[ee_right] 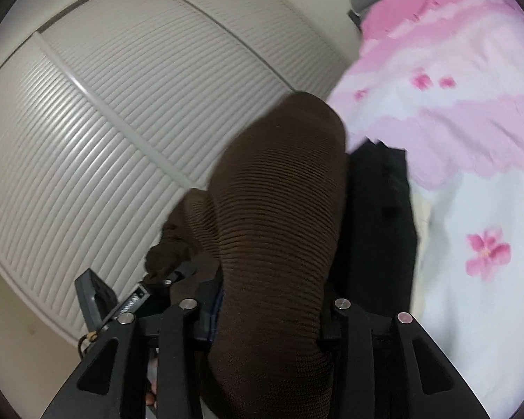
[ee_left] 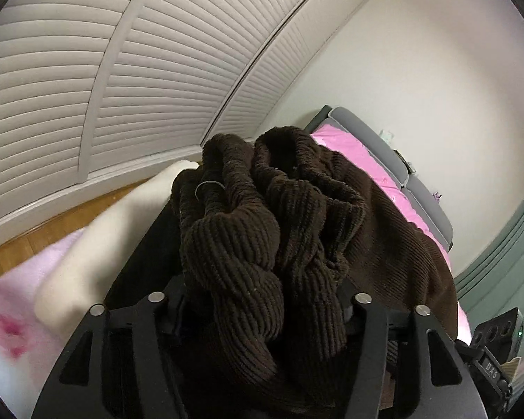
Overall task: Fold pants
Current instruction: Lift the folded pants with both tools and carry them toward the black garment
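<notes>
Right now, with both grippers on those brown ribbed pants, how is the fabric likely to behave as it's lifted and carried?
Probably floppy: the pants bunch into soft rolls over the left gripper and drape down at the side. The thick ribbing suggests some bulk, so they may sag between the two holds. They seem unlikely to slip, since the ribbed cloth fills the jaws of the right gripper.

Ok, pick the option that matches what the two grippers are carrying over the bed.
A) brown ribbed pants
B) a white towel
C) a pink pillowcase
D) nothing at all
A: bunched brown ribbed pants fill the gap between the left gripper fingers, and the same fabric runs between the right gripper fingers, above the pink floral bedding.
</notes>
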Demonstrator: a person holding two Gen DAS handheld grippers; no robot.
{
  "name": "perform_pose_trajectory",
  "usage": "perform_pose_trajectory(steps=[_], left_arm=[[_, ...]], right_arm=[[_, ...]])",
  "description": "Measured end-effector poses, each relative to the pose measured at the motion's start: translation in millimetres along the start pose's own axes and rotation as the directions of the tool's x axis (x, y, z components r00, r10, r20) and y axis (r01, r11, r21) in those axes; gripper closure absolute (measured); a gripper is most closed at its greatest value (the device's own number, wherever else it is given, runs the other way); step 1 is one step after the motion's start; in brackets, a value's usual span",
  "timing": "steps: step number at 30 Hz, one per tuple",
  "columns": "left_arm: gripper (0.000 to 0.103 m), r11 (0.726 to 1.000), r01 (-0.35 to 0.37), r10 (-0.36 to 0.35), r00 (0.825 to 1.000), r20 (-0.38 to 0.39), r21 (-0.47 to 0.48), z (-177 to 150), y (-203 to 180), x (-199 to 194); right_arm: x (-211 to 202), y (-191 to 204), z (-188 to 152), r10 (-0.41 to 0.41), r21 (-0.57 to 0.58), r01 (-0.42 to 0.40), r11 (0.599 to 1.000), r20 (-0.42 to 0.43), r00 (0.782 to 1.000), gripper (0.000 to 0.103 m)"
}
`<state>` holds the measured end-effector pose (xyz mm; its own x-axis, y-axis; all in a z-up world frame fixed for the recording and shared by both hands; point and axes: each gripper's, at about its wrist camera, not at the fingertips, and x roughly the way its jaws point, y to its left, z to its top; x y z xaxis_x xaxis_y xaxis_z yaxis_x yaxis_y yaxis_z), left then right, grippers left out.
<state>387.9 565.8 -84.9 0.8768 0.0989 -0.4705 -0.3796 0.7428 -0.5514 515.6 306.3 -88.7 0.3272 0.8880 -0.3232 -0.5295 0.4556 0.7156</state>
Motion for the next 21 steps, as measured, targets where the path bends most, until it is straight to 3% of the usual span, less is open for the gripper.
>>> perform_pose_trajectory(steps=[2, 5, 8, 10, 12, 15, 17, 18, 21], left_arm=[[0.034, 1.000, -0.004, 0.004, 1.000, 0.008, 0.012, -6.5, 1.3, 4.3], [0.032, 0.999, -0.017, 0.016, 1.000, 0.020, 0.031, -13.0, -2.8, 8.5], [0.021, 0.999, -0.043, 0.042, 0.999, 0.021, 0.019, -9.2, -9.0, -2.7], [0.014, 0.993, -0.108, 0.106, 0.993, 0.044, 0.055, -4.9, -22.8, -15.1], [0.013, 0.986, -0.138, 0.131, 0.989, 0.072, 0.095, -6.8, -25.2, -32.8], [0.004, 0.973, -0.189, 0.173, 0.977, 0.124, 0.134, -8.9, -34.9, -61.8], [0.004, 0.959, -0.222, 0.192, 0.966, 0.171, 0.177, -6.8, -47.4, -83.7], [0.004, 0.957, -0.221, 0.187, 0.965, 0.186, 0.188, -3.2, -51.1, -89.1], [0.001, 0.964, -0.146, 0.103, 0.975, 0.195, 0.221, 13.9, -71.0, -97.5]], right_arm=[[1.2, -15.8, -2.0, 0.024, 0.026, -0.024, 0.999, -0.002, 1.000, 0.063], [6.0, -19.9, 4.0, 0.033, 0.025, -0.033, 0.999, -0.002, 0.999, 0.060], [4.4, -7.6, 9.1, 0.015, 0.037, -0.014, 0.999, -0.017, 1.000, 0.049], [-6.0, 4.4, 14.0, -0.080, -0.003, 0.080, 0.997, -0.016, 0.997, 0.033], [-26.0, 15.0, 16.9, -0.167, -0.048, 0.168, 0.985, 0.028, 0.986, 0.025], [-68.8, 29.3, 19.3, -0.295, -0.106, 0.314, 0.944, 0.163, 0.942, 0.022], [-82.8, 42.3, 23.1, -0.307, -0.155, 0.342, 0.927, 0.214, 0.927, 0.022], [-85.5, 53.8, 26.5, -0.295, -0.196, 0.337, 0.921, 0.217, 0.931, 0.022], [-82.2, 86.8, 30.8, -0.265, -0.282, 0.322, 0.904, 0.222, 0.938, 0.022]])
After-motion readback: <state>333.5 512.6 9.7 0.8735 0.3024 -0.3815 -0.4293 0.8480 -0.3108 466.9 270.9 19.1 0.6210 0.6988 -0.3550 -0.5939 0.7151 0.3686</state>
